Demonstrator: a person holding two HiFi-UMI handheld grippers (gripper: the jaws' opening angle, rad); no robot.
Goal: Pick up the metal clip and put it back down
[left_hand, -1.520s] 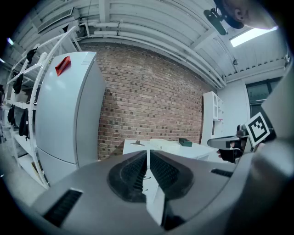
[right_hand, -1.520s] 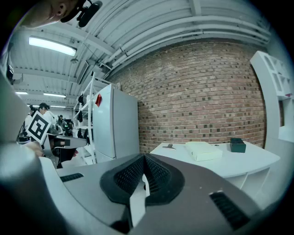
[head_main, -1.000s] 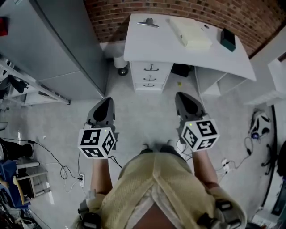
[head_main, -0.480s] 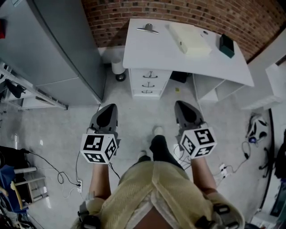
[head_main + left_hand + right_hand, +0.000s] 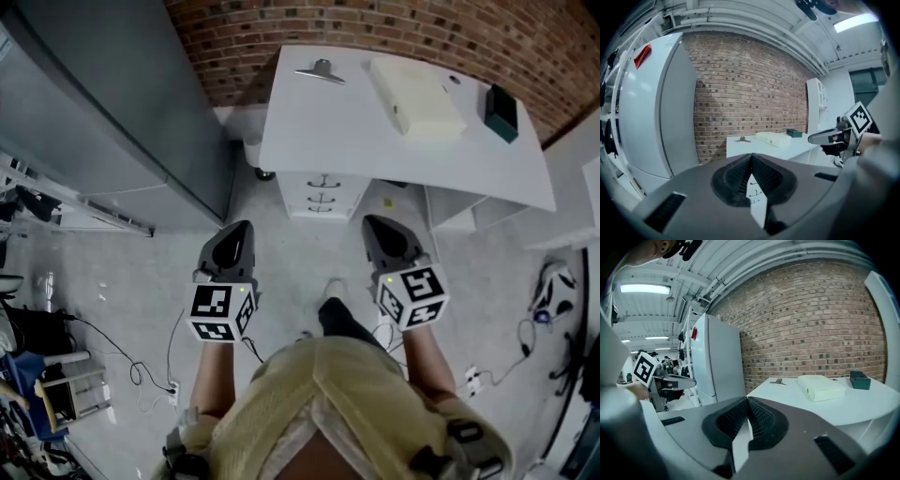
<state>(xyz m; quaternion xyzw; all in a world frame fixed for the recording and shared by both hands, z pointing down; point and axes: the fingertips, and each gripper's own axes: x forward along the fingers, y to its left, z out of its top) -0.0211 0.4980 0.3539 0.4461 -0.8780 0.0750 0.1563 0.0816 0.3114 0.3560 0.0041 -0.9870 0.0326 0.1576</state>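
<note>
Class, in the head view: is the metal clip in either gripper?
No: the clip lies on the desk, while the left gripper and right gripper are over the floor.

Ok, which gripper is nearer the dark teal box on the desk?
Right. The right gripper hangs over the floor short of the desk, the dark teal box ahead and to its right; the left gripper is farther left, by the refrigerator.

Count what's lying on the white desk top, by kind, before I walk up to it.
Metal clip: 1
Pale yellow box: 1
Dark teal box: 1
Small round item, too small to identify: 1
Total: 4
</note>
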